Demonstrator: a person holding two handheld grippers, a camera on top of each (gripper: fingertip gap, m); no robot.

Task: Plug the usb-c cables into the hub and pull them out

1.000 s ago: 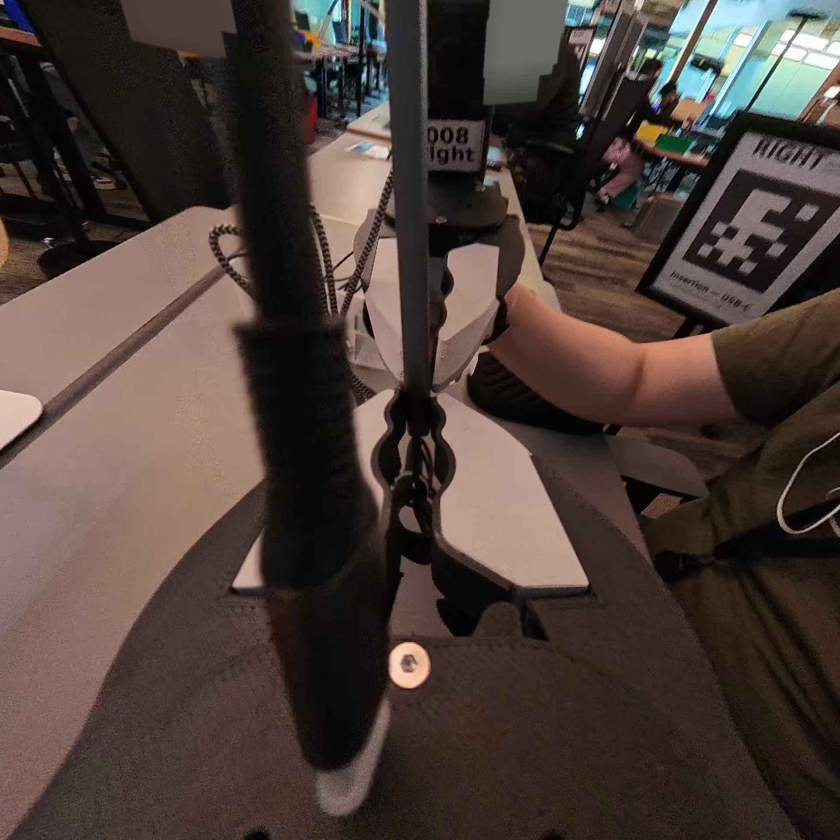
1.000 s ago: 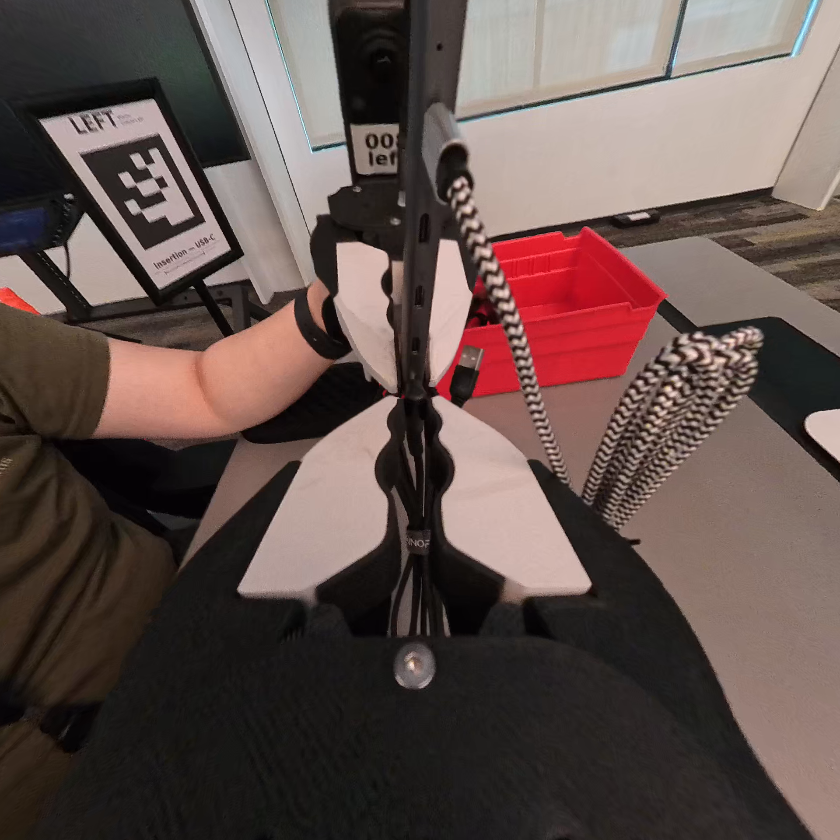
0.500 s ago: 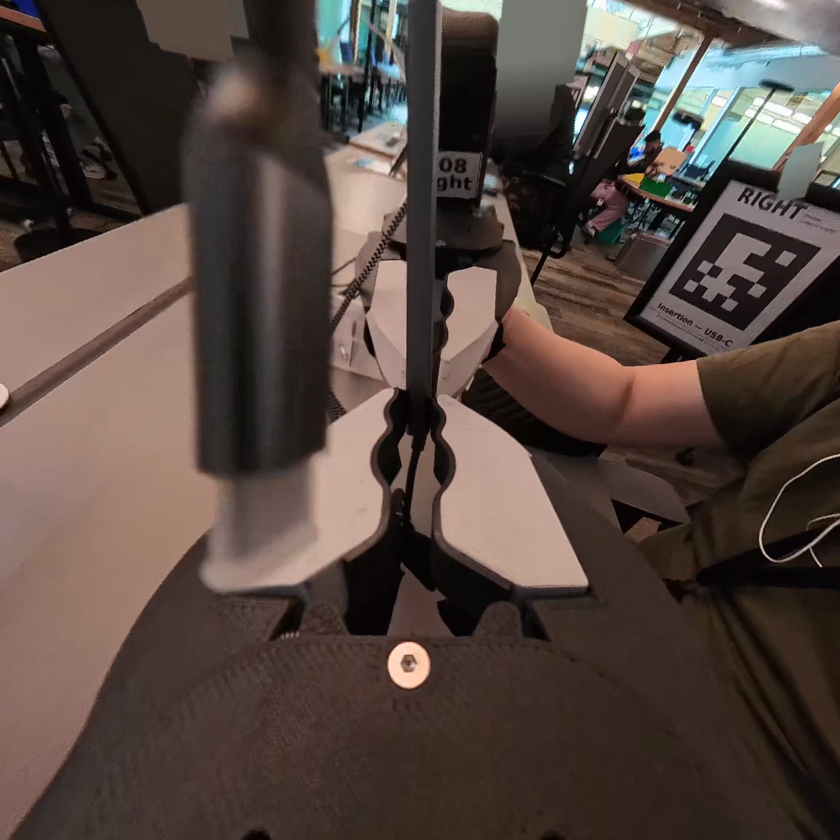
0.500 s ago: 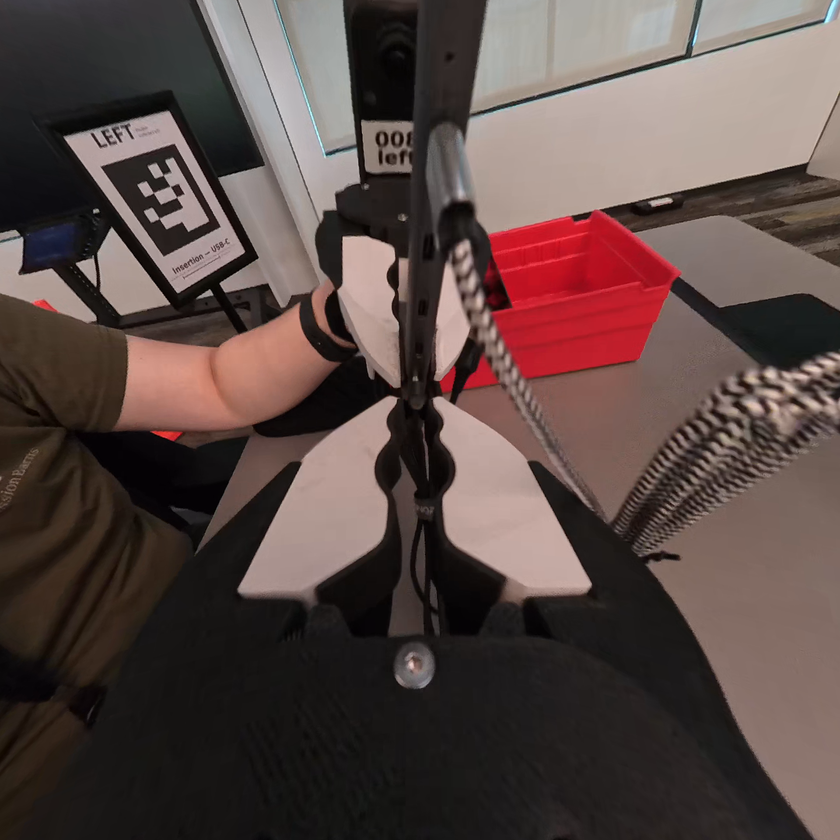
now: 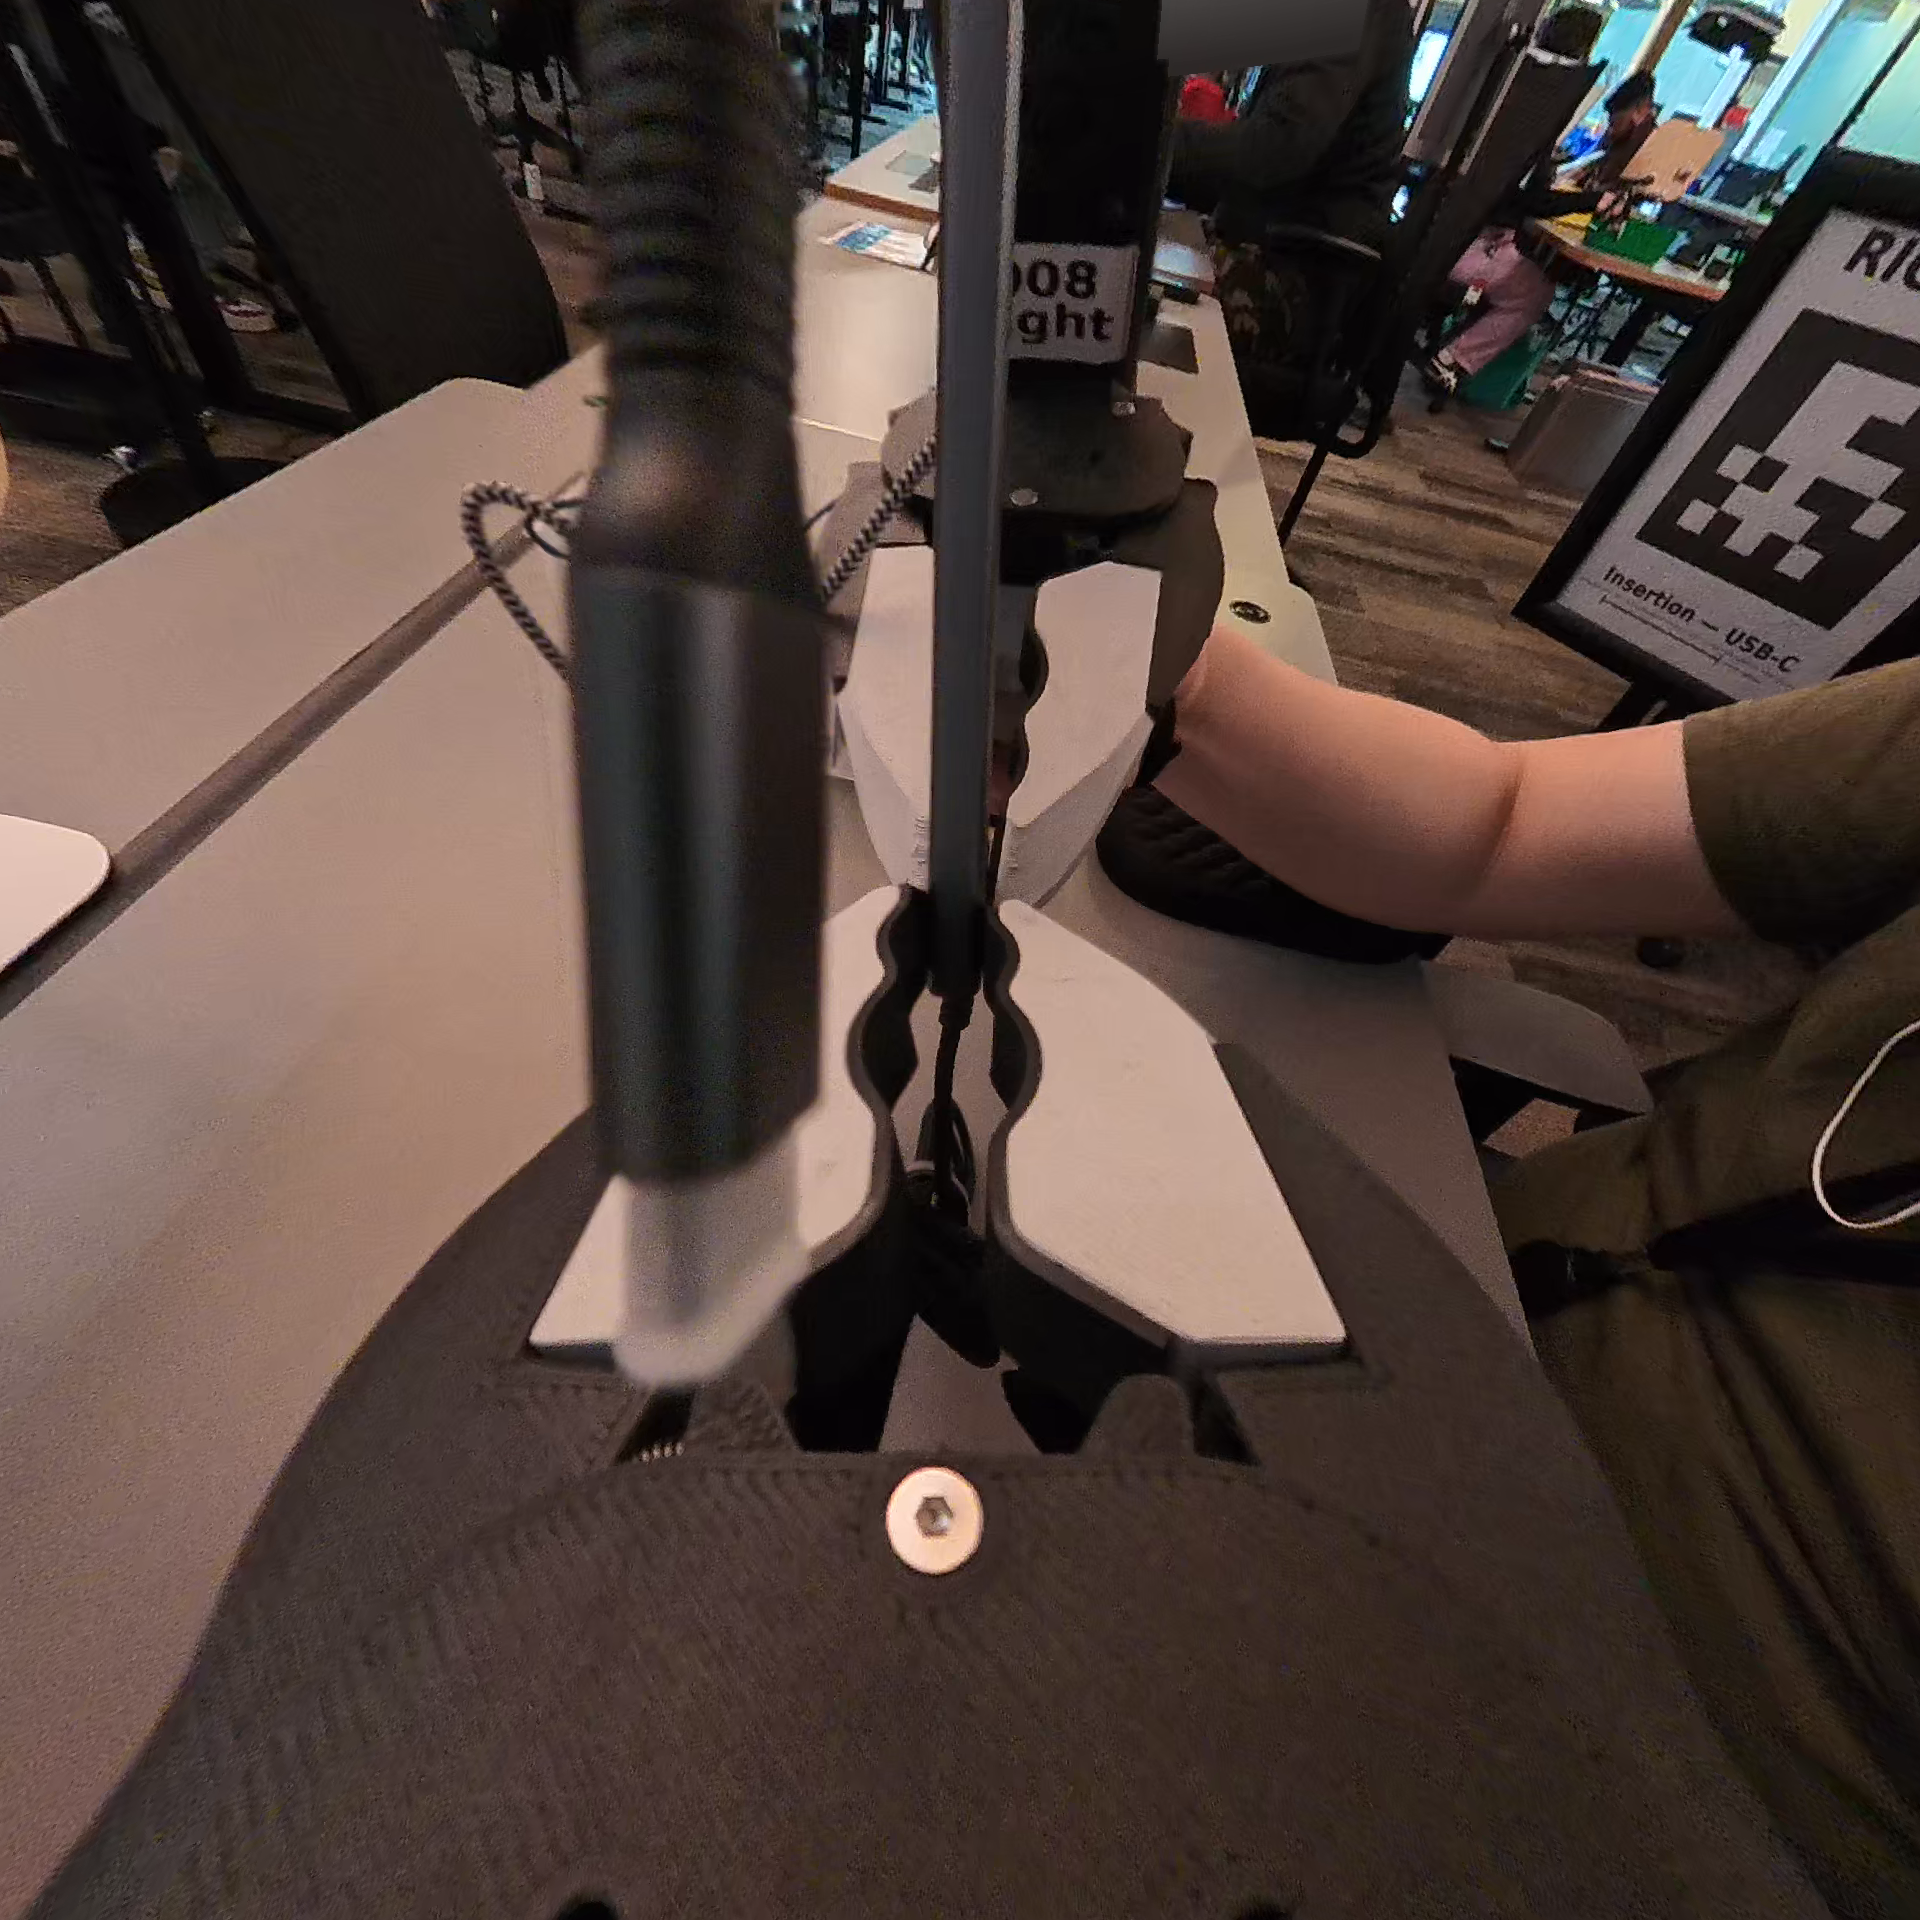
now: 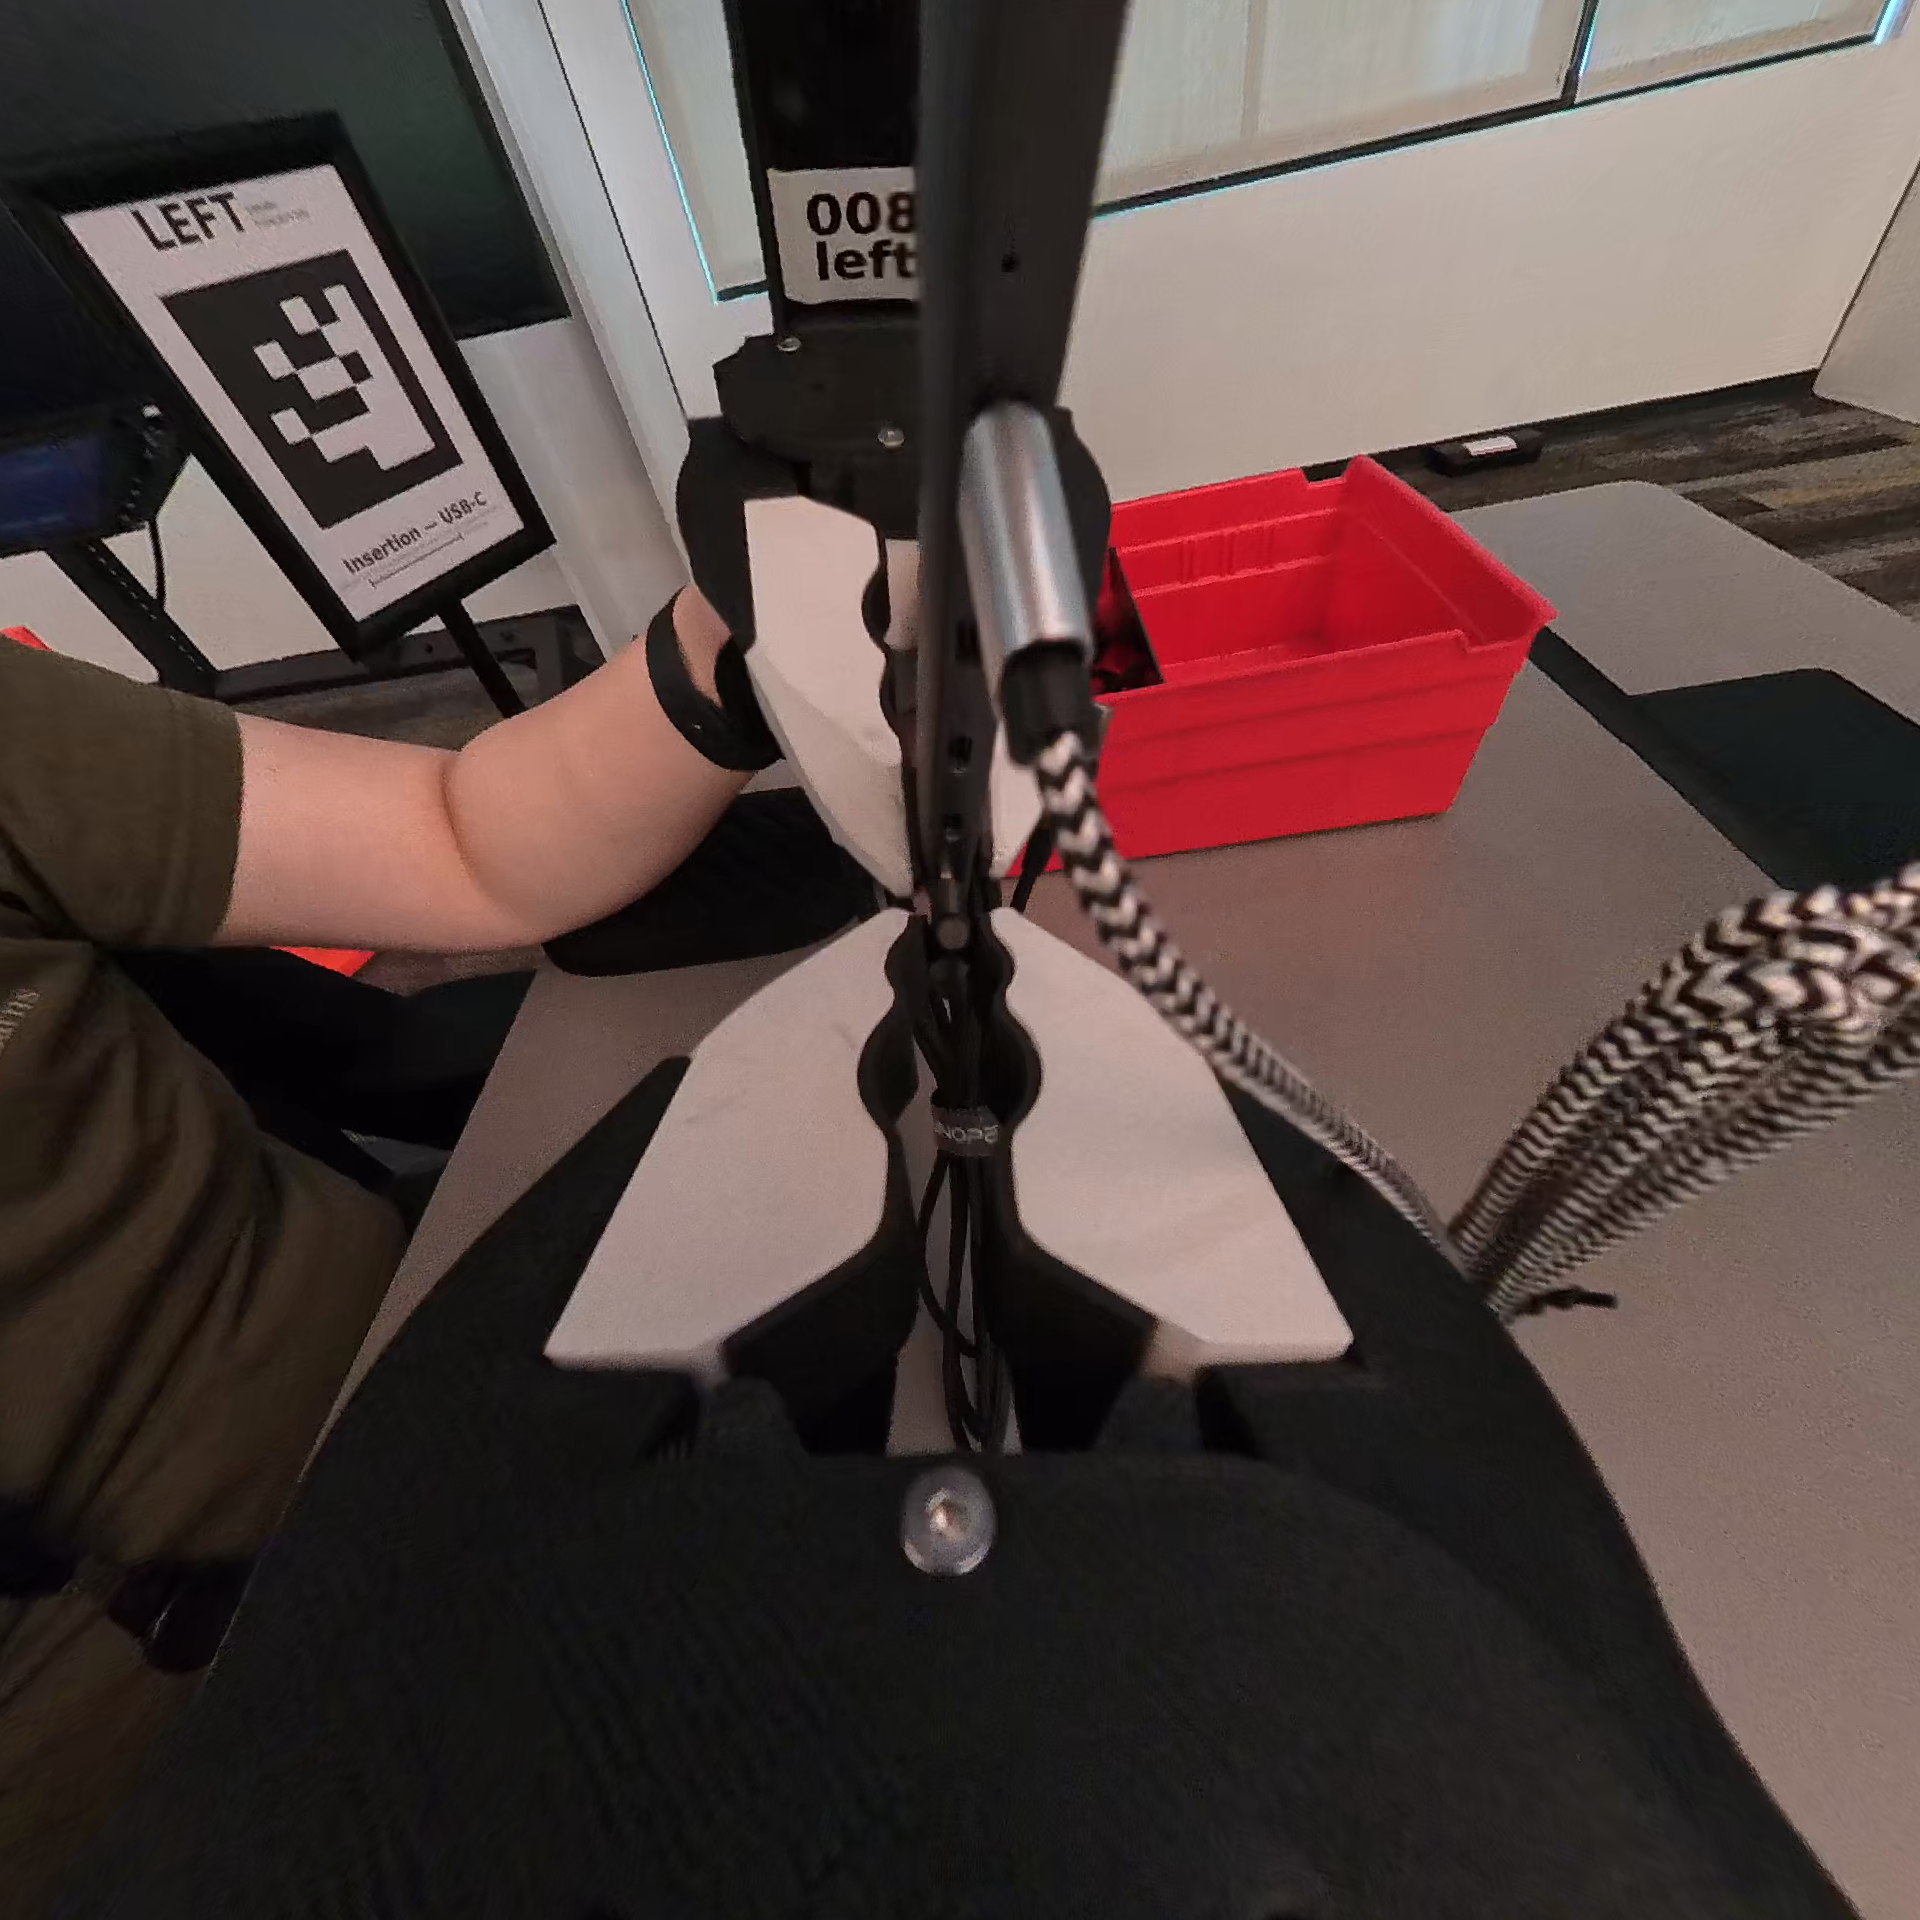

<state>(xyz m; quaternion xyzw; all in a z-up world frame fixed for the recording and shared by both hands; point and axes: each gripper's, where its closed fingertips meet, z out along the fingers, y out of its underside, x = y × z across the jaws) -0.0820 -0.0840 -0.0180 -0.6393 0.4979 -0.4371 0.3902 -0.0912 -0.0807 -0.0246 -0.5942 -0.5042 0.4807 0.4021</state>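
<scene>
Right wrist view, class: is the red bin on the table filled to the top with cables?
No. The red bin shows bare dividers and an open floor, with only something dark at its left end.

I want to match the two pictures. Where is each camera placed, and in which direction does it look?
Left wrist view: sits on the left tongs, looks over the table toward the right tongs; own fingers and a forearm show.
Right wrist view: sits on the right tongs, looks toward the left tongs, red bin behind.
Shared: they face each other, both tongs shut on one thin hub.
</scene>
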